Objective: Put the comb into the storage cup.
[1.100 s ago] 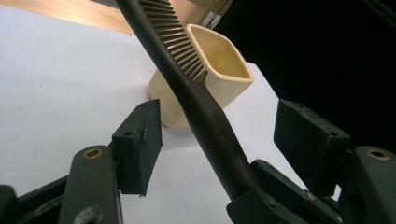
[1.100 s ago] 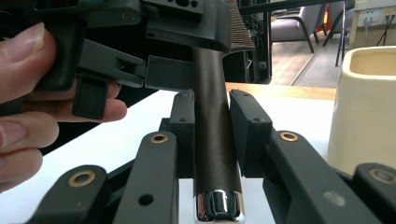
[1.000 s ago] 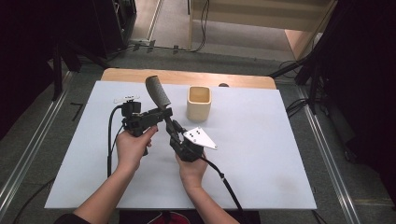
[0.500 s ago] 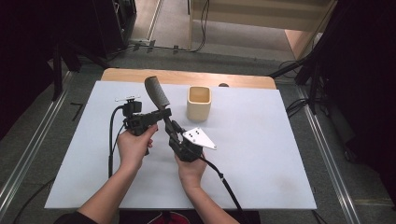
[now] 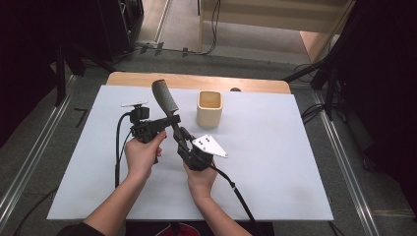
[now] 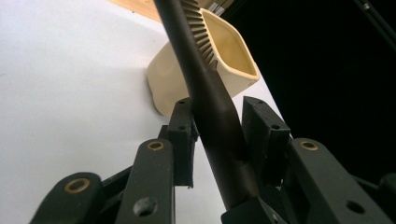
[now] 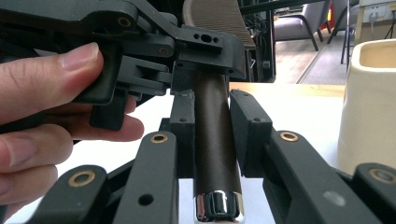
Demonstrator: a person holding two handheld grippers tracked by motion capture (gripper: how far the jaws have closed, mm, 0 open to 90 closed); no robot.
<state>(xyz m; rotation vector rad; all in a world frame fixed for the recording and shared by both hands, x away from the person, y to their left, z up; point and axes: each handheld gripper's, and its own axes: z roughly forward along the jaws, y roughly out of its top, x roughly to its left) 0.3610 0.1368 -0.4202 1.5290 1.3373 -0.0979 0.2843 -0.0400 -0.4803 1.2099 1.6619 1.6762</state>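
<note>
Both claws clamp one brush (image 5: 166, 101): the left claw (image 5: 169, 119) pinches mid-handle, the right claw (image 5: 183, 141) lower down, near the chrome cap (image 7: 218, 206). Smooth dark-brown handle, ribbed grey bristle head tilted above the white tabletop (image 5: 275, 152). Just beside stands a squarish cream cup (image 5: 209, 108), its inside hidden.
</note>
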